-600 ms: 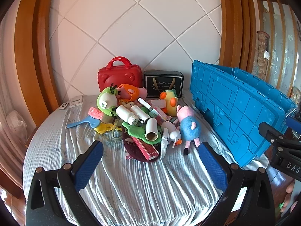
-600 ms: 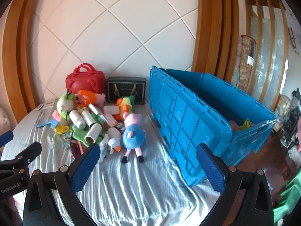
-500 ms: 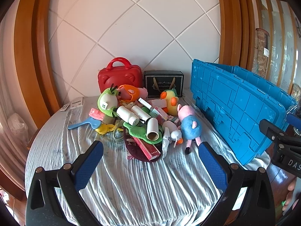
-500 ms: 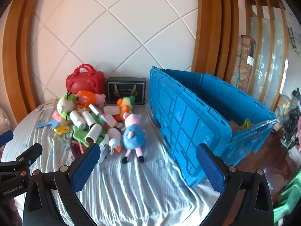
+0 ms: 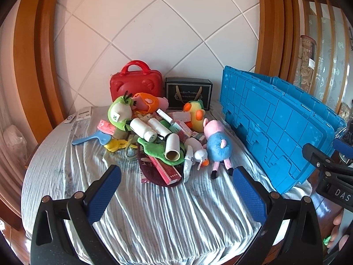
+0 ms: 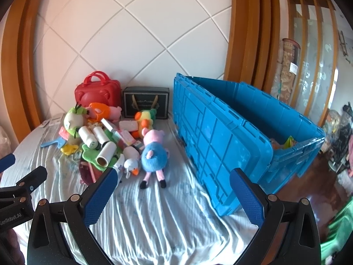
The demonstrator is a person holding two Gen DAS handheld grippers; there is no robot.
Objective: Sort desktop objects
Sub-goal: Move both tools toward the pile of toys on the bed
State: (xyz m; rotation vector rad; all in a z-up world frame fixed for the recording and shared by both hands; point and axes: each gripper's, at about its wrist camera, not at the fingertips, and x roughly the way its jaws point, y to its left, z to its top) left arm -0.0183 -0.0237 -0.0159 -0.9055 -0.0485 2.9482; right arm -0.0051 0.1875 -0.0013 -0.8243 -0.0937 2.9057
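Both tongs hang above the near part of a round tabletop (image 5: 66, 165) covered in a wrinkled pale blue-white cloth. The left tongs (image 5: 176, 190) stand spread to their widest, blue pads facing each other with nothing between them. The right tongs (image 6: 172, 193) are just as wide apart and also hold nothing.

The things to sort lie heaped at the middle of the tabletop, toward the far side. A pink pig plush in a blue dress (image 6: 154, 152) lies on the right edge of the heap, its feet toward the near side. Just left of it rests a small white duck plush with an orange bill (image 6: 131, 165). A white paper roll with a brown cardboard core (image 5: 172, 148) lies on a green plush (image 5: 154, 149), and a long red carton (image 5: 165, 170) pokes out below them toward the near side.

Against the far white tiled wall stand a red hard-shell carry case with a handle (image 5: 135, 84) and, just right of it, a black gift box (image 5: 188, 93). A large blue plastic crate with its hinged lid open (image 6: 242, 132) fills the right side.
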